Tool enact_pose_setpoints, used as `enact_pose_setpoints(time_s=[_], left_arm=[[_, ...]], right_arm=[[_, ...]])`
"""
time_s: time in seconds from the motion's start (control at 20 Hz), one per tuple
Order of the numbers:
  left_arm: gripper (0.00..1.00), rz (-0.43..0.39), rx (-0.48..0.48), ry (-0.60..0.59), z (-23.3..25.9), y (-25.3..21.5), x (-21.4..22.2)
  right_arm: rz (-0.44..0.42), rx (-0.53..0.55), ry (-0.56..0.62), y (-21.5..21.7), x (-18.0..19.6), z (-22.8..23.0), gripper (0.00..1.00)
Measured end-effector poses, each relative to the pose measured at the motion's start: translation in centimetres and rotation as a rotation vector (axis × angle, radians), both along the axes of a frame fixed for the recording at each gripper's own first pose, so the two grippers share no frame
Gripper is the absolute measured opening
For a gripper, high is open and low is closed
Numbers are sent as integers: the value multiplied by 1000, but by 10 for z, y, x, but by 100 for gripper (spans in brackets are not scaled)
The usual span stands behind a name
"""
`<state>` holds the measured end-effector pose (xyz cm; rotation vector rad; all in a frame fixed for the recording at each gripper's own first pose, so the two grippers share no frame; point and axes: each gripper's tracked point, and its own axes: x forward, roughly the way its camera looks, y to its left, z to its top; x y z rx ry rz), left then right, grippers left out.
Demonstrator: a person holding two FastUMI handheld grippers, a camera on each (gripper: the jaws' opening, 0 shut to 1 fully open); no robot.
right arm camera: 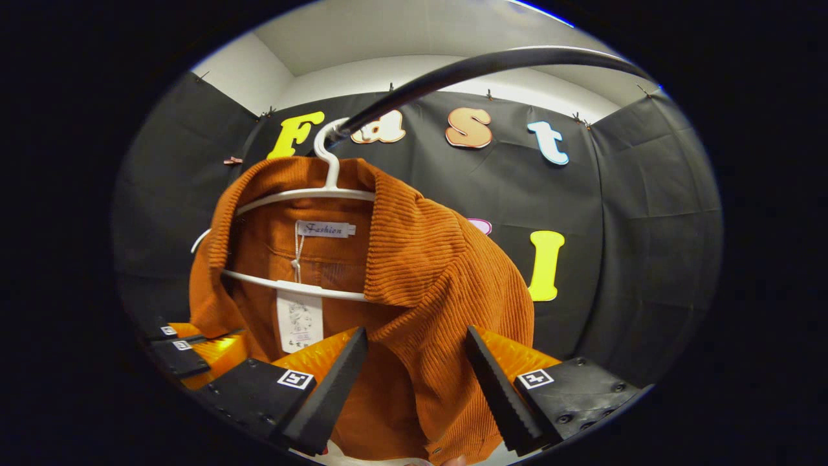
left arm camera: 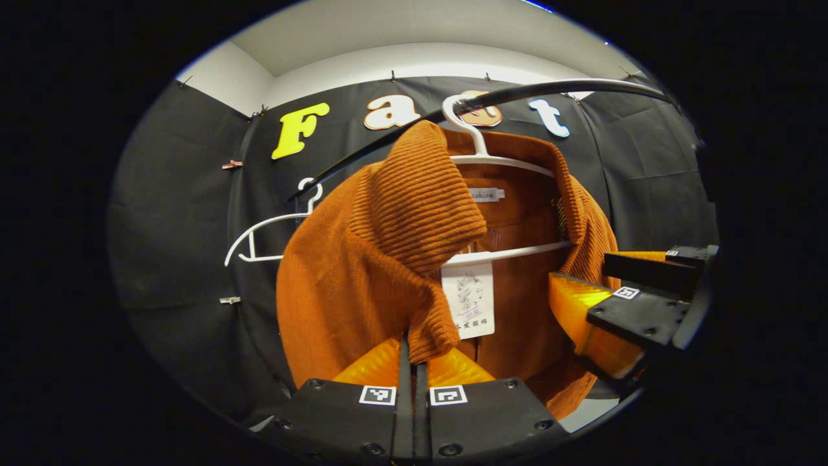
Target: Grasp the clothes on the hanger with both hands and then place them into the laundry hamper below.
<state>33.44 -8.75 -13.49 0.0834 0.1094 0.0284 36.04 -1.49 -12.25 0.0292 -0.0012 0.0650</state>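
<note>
Corduroy shirt [left arm camera: 362,278] on the white hanger [left arm camera: 498,162] looks soft and light: left tongs [left arm camera: 414,362] pinch its front fold below the hanger, right tongs [right arm camera: 417,382] spread around its shoulder.

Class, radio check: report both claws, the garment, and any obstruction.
Left claw shut on orange corduroy jacket. Right claw open, astride its front. Jacket on white hanger; no obstruction seen.

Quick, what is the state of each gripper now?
Left gripper: shut on the shirt.
Right gripper: open, fingers on either side of the shirt's shoulder.
</note>
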Motion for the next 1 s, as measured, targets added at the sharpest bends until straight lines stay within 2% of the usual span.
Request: enact_pose_setpoints(time_s=[0.25,0.3,0.45,0.55,0.75,1.0], left_arm=[[3,9,-21,-1,7,12,2],[3,15,-24,-6,8,16,3],[5,26,-25,-6,8,23,4],[3,26,-24,-5,9,24,5],[3,11,-23,-4,7,20,5],[4,-27,-39,15,2,10,10]], right_arm=[[-21,-44,-40,6,23,-6,98],[-42,-56,-40,0,28,-8,94],[-61,-34,-7,-14,39,-13,43],[19,21,-27,-3,30,-5,10],[75,-30,-71,-9,7,1,9],[153,160,31,-6,4,-10,9]])
